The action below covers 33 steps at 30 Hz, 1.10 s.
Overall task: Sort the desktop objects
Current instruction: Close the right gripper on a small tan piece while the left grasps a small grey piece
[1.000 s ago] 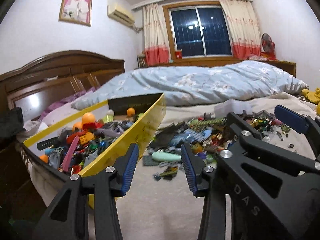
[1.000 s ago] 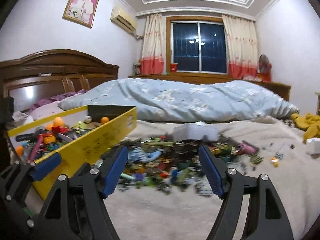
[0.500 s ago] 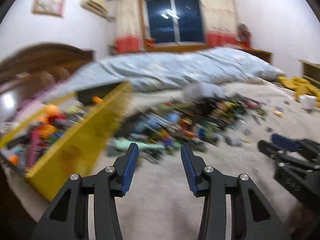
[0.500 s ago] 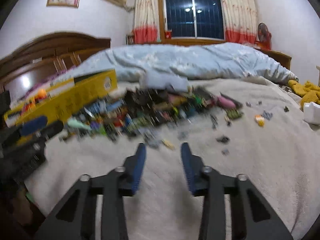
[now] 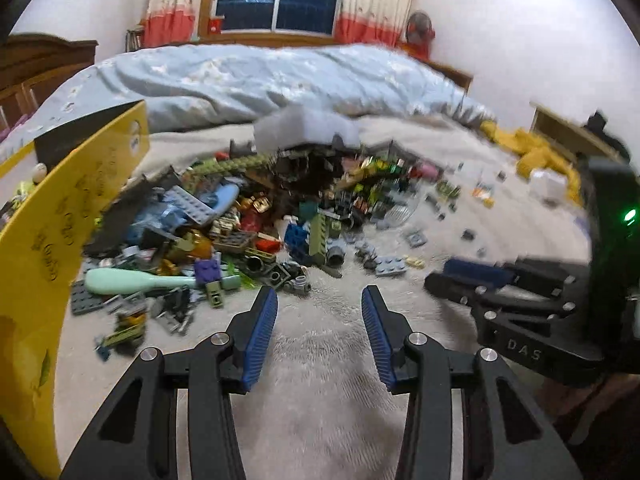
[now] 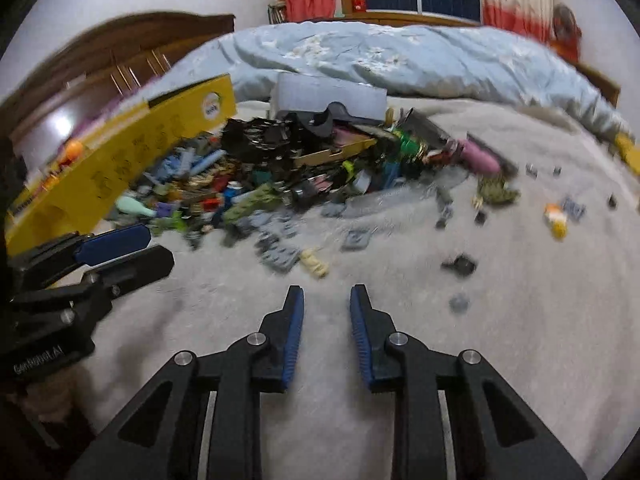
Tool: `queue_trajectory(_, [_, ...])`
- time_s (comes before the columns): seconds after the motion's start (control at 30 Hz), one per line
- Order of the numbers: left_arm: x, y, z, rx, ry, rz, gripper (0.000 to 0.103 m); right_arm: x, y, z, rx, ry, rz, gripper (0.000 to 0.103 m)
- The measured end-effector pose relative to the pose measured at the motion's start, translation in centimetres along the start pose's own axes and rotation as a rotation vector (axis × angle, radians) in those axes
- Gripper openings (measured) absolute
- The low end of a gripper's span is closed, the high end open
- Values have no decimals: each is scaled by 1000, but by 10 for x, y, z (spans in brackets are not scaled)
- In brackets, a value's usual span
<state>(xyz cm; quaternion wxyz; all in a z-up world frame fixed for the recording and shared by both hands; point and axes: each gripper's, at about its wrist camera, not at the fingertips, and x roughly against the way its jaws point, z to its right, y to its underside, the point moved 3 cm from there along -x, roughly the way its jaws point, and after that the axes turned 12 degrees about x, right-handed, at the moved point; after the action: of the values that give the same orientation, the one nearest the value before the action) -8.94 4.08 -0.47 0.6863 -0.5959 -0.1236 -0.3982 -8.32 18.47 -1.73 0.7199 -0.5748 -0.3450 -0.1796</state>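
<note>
A big pile of small toy bricks and parts [image 5: 280, 208] lies on the beige blanket [image 5: 320, 360]; it also shows in the right wrist view [image 6: 304, 172]. A yellow box [image 5: 72, 216] stands at its left, also in the right wrist view [image 6: 132, 152]. My left gripper [image 5: 318, 300] is open and empty, low over the blanket just short of the pile. My right gripper [image 6: 326, 292] is open a little and empty, near a grey plate [image 6: 280, 258] and a cream piece [image 6: 316, 266]. Each gripper shows in the other's view: the right one [image 5: 468, 274], the left one [image 6: 124, 248].
A mint green handle-shaped toy [image 5: 132, 280] lies at the pile's left edge. Loose pieces are scattered to the right [image 6: 556, 216]. A light blue duvet [image 5: 260, 76] lies behind the pile, a grey box [image 6: 332, 96] at its back. Yellow cloth [image 5: 532, 152] lies far right.
Both grippers have tilted down and moved toward the pile. The right gripper closed from wide open to a narrow gap. The left view swung right, away from the yellow box.
</note>
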Motion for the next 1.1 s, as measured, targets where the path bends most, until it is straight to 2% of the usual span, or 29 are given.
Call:
queue_trajectory(0.1, [-25, 1, 7, -53, -85, -41, 43, -13, -5, -5, 65, 1, -10, 24])
queue_trajectory(0.2, [-35, -4, 5, -27, -136, -48, 41, -25, -14, -12, 125, 7, -39, 22])
queue_trajectory(0.27, [-38, -7, 0, -4, -158, -47, 33, -29, -18, -15, 141, 5, -52, 9])
queue_trajectory(0.3, [-39, -7, -2, 11, -166, -45, 20, -30, -19, -16, 136, 4, -56, 8])
queue_trajectory(0.33, [-37, -8, -4, 23, -169, -36, 18, -30, -20, -18, 134, 17, -58, 7])
queue_trajectory(0.47, [-26, -3, -6, 21, -147, -4, 18, -18, -16, -24, 132, 24, -28, 6])
queue_trajectory(0.63, [1, 15, -4, -31, -103, -17, 18, 12, -2, -39, 116, -95, 23, 7])
queue_trajectory(0.73, [27, 33, -2, -113, -122, 11, 18, 25, 14, -50, 143, -150, 48, 7])
queue_trajectory(0.8, [36, 45, -5, -141, -151, 28, 18, 18, 24, -51, 137, -162, 28, 7])
queue_trajectory(0.87, [35, 55, -8, -161, -176, 17, 18, 14, 28, -48, 122, -179, 55, 7])
queue_trajectory(0.9, [33, 60, -11, -158, -181, 4, 20, 13, 27, -48, 123, -183, 58, 7])
queue_trajectory(1.0, [34, 65, -17, -120, -155, 44, 25, 5, 21, -52, 127, -186, 34, 8])
queue_trajectory(1.1, [35, 70, -29, -21, -98, 100, 26, -5, 11, -48, 78, -227, -23, 9])
